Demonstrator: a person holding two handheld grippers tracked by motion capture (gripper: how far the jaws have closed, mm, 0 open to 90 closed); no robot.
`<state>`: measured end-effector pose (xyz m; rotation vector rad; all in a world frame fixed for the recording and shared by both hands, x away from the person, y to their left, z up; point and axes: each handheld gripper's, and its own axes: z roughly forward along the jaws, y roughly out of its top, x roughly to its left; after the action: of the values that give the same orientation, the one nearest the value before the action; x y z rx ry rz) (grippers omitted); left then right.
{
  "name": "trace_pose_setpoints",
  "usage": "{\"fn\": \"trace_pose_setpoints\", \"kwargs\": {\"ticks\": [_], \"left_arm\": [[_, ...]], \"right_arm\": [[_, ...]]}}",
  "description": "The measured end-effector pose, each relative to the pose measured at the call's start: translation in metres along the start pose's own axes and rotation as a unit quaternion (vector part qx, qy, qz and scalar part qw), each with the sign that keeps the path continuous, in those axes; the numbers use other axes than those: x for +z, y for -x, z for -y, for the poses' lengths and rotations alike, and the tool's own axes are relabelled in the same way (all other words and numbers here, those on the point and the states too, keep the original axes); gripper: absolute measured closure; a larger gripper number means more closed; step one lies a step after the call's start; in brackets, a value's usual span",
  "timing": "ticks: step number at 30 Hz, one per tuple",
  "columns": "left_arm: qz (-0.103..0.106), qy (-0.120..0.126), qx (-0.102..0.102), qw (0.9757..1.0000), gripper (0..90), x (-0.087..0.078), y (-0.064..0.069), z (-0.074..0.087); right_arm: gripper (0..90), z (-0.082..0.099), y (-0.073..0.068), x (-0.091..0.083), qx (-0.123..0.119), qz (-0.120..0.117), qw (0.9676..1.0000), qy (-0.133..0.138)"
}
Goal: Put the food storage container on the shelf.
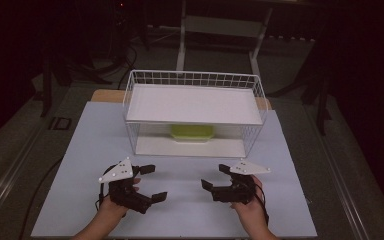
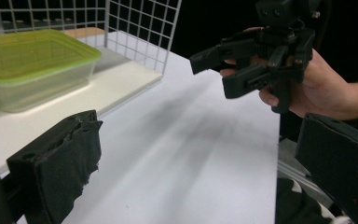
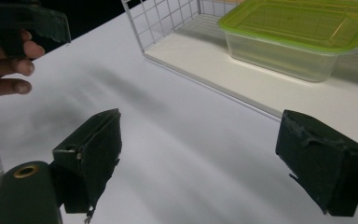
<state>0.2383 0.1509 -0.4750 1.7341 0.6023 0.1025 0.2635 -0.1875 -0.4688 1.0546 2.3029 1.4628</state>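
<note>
Both tools are just parked low over the white desk [image 1: 180, 200] right now, jaws spread wide and nothing in either of them: the left tool [image 1: 150, 183] and the right tool [image 1: 216, 176] face each other across a bare patch of desk, each gripped in a hand. Ahead of them both sits a white wire-mesh basket rack [image 1: 194, 80] with a flat white shelf board on top and an open front. The thing they seem to be going for is the clear plastic food box with a lime-green lid [image 1: 192, 132], lid on, sitting on the white floor of the rack under the shelf, well beyond both tools, a bit closer to the right one from what the gripper views show [image 3: 298, 42]. So I'd call this the very start, approach not really begun. Next move, I reckon, is sliding one tool forward and low through the open front, staying under the shelf board, then closing the jaws across the box's rim or a short end. Headroom looks tight, so keep the tool flat.
</note>
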Motion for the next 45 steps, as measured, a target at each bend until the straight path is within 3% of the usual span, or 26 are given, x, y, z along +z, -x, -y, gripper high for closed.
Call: {"fn": "trace_pose_setpoints", "kwargs": {"ticks": [10, 15, 22, 30, 41, 45], "left_arm": [[0.018, -0.018, 0.015, 0.9996, 0.8, -0.007, 0.012, 0.009], [0.021, -0.017, 0.01, 0.9996, 0.8, -0.007, 0.016, 0.014], [0.023, -0.018, 0.03, 0.9991, 0.8, -0.004, 0.023, 0.016], [0.025, -0.028, 0.04, 0.9985, 0.8, 0.001, 0.023, 0.022], [0.012, -0.041, 0.041, 0.9982, 0.8, 0.004, 0.021, 0.03], [0.011, -0.044, 0.029, 0.9985, 0.8, 0.006, 0.017, 0.033]], "right_arm": [[14.3, 0.013, -0.002, -0.018, -0.028, -0.01, 0.9995, -0.008], [14.2, 0.021, -0.004, -0.023, -0.034, -0.022, 0.999, -0.017], [14.2, 0.028, -0.004, -0.029, -0.047, -0.042, 0.9979, -0.013], [14.3, 0.034, 0.001, -0.026, -0.076, -0.059, 0.9953, 0.001], [14.3, 0.042, 0.008, -0.016, -0.093, -0.071, 0.9931, -0.003], [14.5, 0.044, 0.007, -0.013, -0.091, -0.082, 0.9924, -0.011]]}}
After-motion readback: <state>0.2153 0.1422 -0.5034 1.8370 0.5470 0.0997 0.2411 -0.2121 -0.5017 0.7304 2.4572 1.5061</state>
